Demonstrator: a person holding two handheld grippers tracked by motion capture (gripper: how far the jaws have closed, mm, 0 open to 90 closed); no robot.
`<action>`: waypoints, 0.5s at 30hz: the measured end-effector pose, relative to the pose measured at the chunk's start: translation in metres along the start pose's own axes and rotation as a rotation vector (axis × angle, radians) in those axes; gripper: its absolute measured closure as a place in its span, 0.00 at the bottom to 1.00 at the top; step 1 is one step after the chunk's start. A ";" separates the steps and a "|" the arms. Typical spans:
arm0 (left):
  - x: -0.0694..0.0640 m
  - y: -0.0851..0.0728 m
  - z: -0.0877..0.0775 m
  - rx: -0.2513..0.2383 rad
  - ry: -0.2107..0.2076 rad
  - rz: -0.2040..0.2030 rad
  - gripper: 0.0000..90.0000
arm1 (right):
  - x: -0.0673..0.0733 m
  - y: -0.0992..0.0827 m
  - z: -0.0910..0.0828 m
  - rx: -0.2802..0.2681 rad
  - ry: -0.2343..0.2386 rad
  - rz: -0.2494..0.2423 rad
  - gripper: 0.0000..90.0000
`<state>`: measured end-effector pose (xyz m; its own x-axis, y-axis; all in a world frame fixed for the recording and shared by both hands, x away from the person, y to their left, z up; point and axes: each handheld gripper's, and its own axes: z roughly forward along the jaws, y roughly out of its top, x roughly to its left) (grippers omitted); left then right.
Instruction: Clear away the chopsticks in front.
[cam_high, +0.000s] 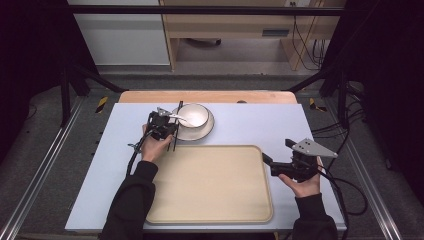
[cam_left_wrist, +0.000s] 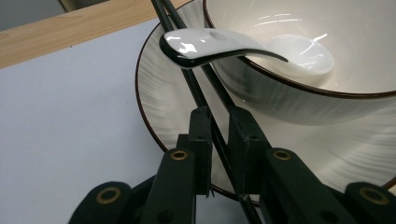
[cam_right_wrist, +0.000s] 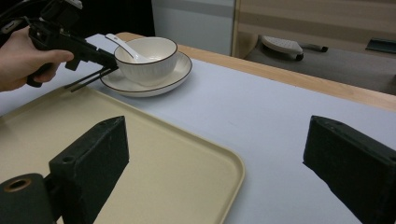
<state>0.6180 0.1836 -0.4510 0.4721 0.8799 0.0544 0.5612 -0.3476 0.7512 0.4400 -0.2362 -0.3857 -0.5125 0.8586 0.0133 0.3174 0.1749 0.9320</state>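
Even overhead light is falling on the table (cam_high: 240, 125), while the surroundings are lying dark. Glare is streaking the bowl (cam_left_wrist: 327, 42) and the spoon (cam_left_wrist: 210, 44) resting on it. Below the bowl, the near jaws are blurring, and the plate (cam_left_wrist: 159, 112) is smearing slightly.

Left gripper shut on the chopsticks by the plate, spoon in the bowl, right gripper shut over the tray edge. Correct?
Not quite: the right gripper is open, its jaws wide apart in the right gripper view. The rest holds: left gripper shut on the chopsticks, spoon in the bowl.
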 end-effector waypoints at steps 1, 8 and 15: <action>0.000 0.000 0.000 -0.001 0.002 0.000 0.86 | 0.000 0.000 0.000 0.000 0.000 0.000 0.08; 0.002 -0.002 0.008 0.005 0.010 -0.012 0.83 | 0.001 -0.001 0.001 0.008 0.003 -0.006 0.08; 0.001 -0.001 0.008 0.003 0.035 -0.010 0.86 | 0.001 -0.001 0.001 0.008 0.003 -0.003 0.08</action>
<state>0.6231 0.1828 -0.4569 0.4429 0.8938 0.0701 0.5674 -0.3400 0.7500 0.4406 -0.2351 -0.3869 -0.5157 0.8567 0.0111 0.3223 0.1820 0.9290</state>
